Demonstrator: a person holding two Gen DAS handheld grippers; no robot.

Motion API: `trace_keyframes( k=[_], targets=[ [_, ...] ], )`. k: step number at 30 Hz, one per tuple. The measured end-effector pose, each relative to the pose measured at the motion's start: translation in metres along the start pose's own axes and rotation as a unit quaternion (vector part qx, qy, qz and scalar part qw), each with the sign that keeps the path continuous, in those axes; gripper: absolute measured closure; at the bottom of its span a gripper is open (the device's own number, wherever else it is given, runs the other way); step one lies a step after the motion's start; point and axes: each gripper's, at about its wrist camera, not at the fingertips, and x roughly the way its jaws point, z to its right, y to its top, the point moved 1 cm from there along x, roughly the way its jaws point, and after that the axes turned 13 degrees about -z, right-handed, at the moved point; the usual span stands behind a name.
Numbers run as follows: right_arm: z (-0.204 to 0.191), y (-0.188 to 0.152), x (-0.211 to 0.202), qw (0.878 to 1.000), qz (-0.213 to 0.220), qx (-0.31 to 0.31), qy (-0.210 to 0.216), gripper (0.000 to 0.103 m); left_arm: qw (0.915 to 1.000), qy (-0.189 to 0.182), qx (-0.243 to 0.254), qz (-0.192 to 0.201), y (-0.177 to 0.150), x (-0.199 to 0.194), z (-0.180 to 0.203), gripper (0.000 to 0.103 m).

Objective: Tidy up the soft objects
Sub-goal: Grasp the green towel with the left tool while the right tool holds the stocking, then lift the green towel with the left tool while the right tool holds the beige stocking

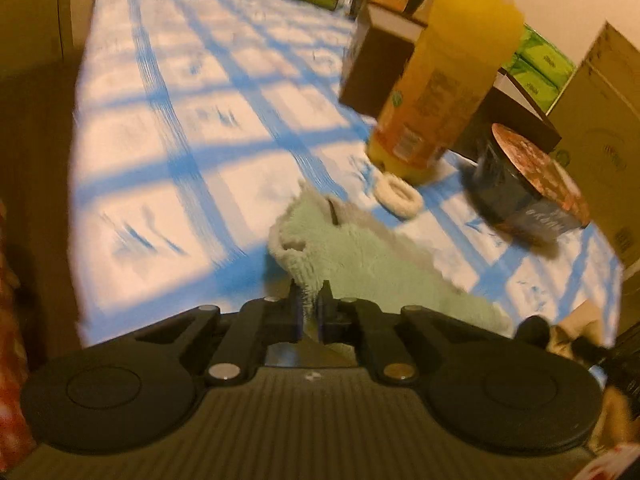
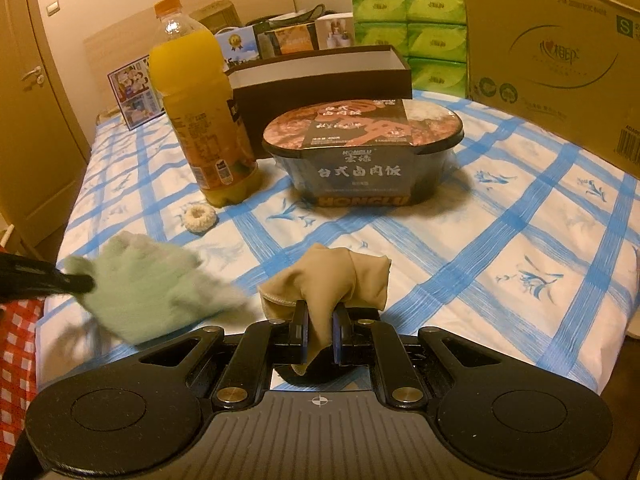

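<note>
The left gripper [image 1: 309, 300] pinched the fuzzy green cloth [image 1: 360, 256], its far edge smeared by blur. The right gripper [image 2: 320, 320] clamped a bunched tan cloth [image 2: 332, 276] whose tail hid between the fingers. Beyond lay a white scrunchie [image 2: 199, 218] on the bed [image 2: 480, 248].

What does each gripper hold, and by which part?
Left gripper pinches the green fuzzy cloth at its edge. Right gripper pinches the tan cloth by a bunched fold at its near end.
</note>
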Motion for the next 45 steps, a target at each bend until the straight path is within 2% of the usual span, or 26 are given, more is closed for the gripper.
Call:
trace_keyframes(
  k=[3, 6, 9, 13, 15, 18, 20, 26, 31, 32, 34, 35, 36, 43, 45],
  targets=[
    [-0.001, 0.0, -0.001, 1.0, 0.002, 0.0, 0.003, 0.091, 0.9978, 0.038, 0.047, 0.028, 0.004, -0.025, -0.003, 0.098],
    [-0.002, 0.0, -0.002, 1.0, 0.002, 0.0, 0.003, 0.091, 0.9933, 0.044, 0.095, 0.049, 0.008, -0.044, 0.004, 0.098],
    [-0.002, 0.0, -0.003, 1.0, 0.001, 0.003, 0.003, 0.091, 0.9904, 0.008, 0.128, 0.05, 0.008, -0.048, 0.02, 0.098],
    [0.001, 0.0, -0.004, 1.0, 0.0, 0.009, 0.003, 0.091, 0.9863, -0.041, 0.159, 0.011, -0.001, -0.019, 0.051, 0.098],
    [0.003, 0.001, -0.005, 1.0, -0.001, 0.012, 0.001, 0.091, 0.986, -0.049, 0.159, -0.011, -0.008, -0.002, 0.06, 0.098],
    [0.006, 0.001, -0.005, 1.0, -0.001, 0.015, 0.0, 0.091, 0.9869, -0.017, 0.159, -0.024, -0.015, 0.02, 0.062, 0.096],
    [0.008, 0.001, -0.004, 1.0, -0.003, 0.018, 0.0, 0.091, 0.9887, -0.01, 0.146, -0.032, -0.014, 0.027, 0.056, 0.095],
    [0.009, 0.002, 0.001, 1.0, -0.009, 0.029, 0.006, 0.091, 0.9919, -0.041, 0.109, -0.05, -0.006, 0.029, 0.036, 0.093],
    [0.008, 0.002, 0.003, 1.0, -0.012, 0.026, 0.008, 0.091, 0.9923, -0.018, 0.112, -0.051, -0.004, 0.025, 0.035, 0.093],
    [0.008, 0.002, 0.003, 1.0, -0.013, 0.026, 0.008, 0.091, 0.9917, -0.013, 0.117, -0.051, -0.004, 0.024, 0.036, 0.091],
    [0.007, 0.002, 0.004, 1.0, -0.014, 0.026, 0.008, 0.091, 0.9897, 0.001, 0.136, -0.045, -0.005, 0.02, 0.042, 0.078],
    [0.007, 0.002, 0.004, 0.999, -0.014, 0.027, 0.008, 0.091, 0.9885, 0.004, 0.146, -0.04, -0.007, 0.016, 0.045, 0.067],
    [0.007, 0.002, 0.004, 0.999, -0.014, 0.028, 0.009, 0.091, 0.9879, 0.002, 0.151, -0.037, -0.007, 0.013, 0.047, 0.06],
    [0.007, 0.003, 0.005, 0.999, -0.015, 0.027, 0.009, 0.091, 0.9902, -0.009, 0.139, 0.001, 0.0, -0.011, 0.04, 0.05],
    [0.007, 0.003, 0.005, 0.999, -0.015, 0.028, 0.01, 0.091, 0.9908, -0.006, 0.135, 0.013, 0.004, -0.017, 0.033, 0.041]
  ],
)
